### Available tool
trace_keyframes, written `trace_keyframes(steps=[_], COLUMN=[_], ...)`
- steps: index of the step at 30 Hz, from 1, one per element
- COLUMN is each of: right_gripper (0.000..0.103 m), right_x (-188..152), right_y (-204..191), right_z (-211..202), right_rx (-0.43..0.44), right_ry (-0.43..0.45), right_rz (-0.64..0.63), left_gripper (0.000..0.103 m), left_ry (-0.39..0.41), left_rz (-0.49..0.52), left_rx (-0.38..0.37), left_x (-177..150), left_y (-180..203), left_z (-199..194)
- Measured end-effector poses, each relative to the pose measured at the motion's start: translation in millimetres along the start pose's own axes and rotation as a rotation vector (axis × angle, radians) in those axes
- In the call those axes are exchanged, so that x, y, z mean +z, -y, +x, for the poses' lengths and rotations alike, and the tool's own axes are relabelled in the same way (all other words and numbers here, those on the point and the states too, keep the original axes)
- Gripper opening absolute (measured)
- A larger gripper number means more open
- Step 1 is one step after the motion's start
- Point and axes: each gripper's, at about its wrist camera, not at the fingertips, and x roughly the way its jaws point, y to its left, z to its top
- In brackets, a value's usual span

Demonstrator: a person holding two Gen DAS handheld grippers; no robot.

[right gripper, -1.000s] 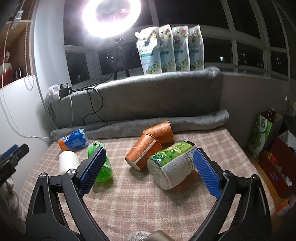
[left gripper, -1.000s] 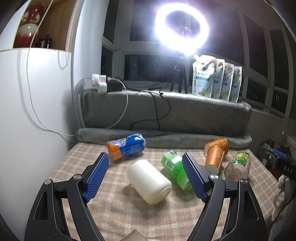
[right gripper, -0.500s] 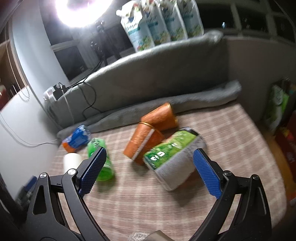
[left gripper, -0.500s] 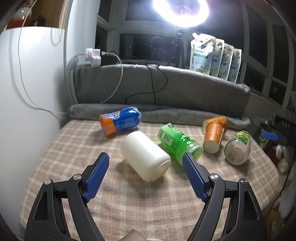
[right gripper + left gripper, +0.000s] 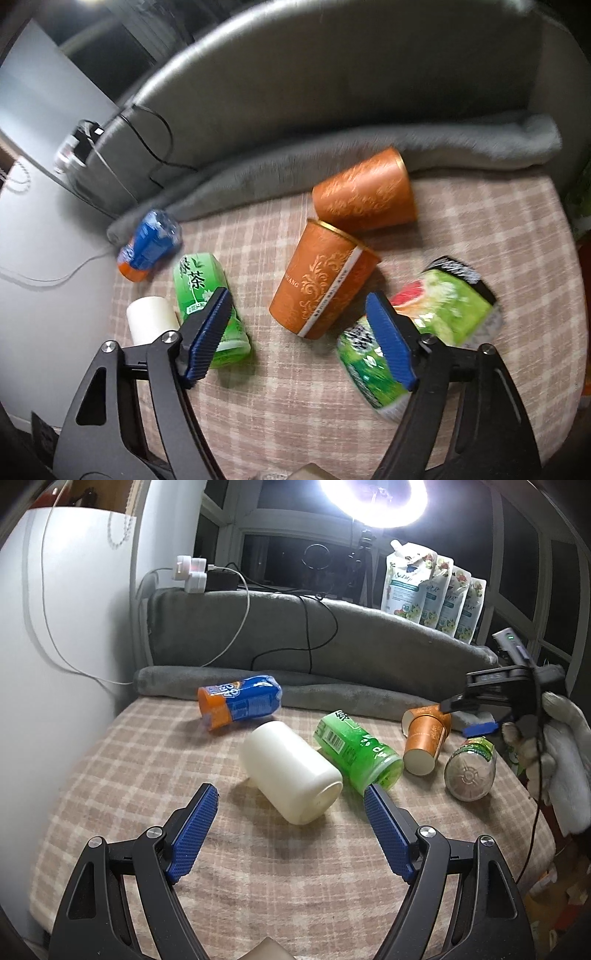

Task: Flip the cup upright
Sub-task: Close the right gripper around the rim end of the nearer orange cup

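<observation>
Several cups lie on their sides on a checked cloth. A white cup [image 5: 291, 771] lies just ahead of my open, empty left gripper [image 5: 290, 827], between its blue pads. A green cup [image 5: 356, 751] lies right of it. Two orange cups [image 5: 325, 284] [image 5: 364, 192] lie together; the nearer one is ahead of my open, empty right gripper [image 5: 299, 332], which hovers above it. A green-labelled cup [image 5: 417, 332] lies partly behind the right fingertip [image 5: 388, 339]. The right gripper also shows in the left wrist view [image 5: 476, 716], above the orange cups [image 5: 424, 738].
A blue and orange cup [image 5: 240, 701] lies at the back left near a rolled grey blanket [image 5: 332, 694]. A white wall [image 5: 55, 664] bounds the left side. Cables and a power strip [image 5: 195, 574] sit on the grey ledge. Refill pouches [image 5: 432, 590] stand behind.
My right gripper has risen and tilted down over the orange cups, its view blurred. My left gripper has drawn back and up slightly from the white cup. No cup has moved.
</observation>
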Motion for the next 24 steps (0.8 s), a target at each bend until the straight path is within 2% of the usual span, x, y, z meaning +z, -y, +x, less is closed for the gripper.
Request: trace_keyframes(steps=[13,19,24], right_gripper=[0.074,0.074,0.074], right_x=[27.5,33.3,37.4], right_y=[-5.7,-8.0,-11.3], right_z=[51.9,66.9,80.2], right_rx=[-0.198,-0.240,-0.239], right_ry=[-0.136,-0.146,-0.159], right_rz=[0.050,0.055,0.062], left_gripper=[0.081,0.081,0.081], left_ry=[0.015,0.025,0.035], left_rz=[-0.057,-0.087,-0.098], left_rx=[0.006,0.004,0.008], left_x=[0.3,1.5,2.8], left_y=[-21.2,-29.2,-33.4], left_z=[-1.3,-1.0,-3.0])
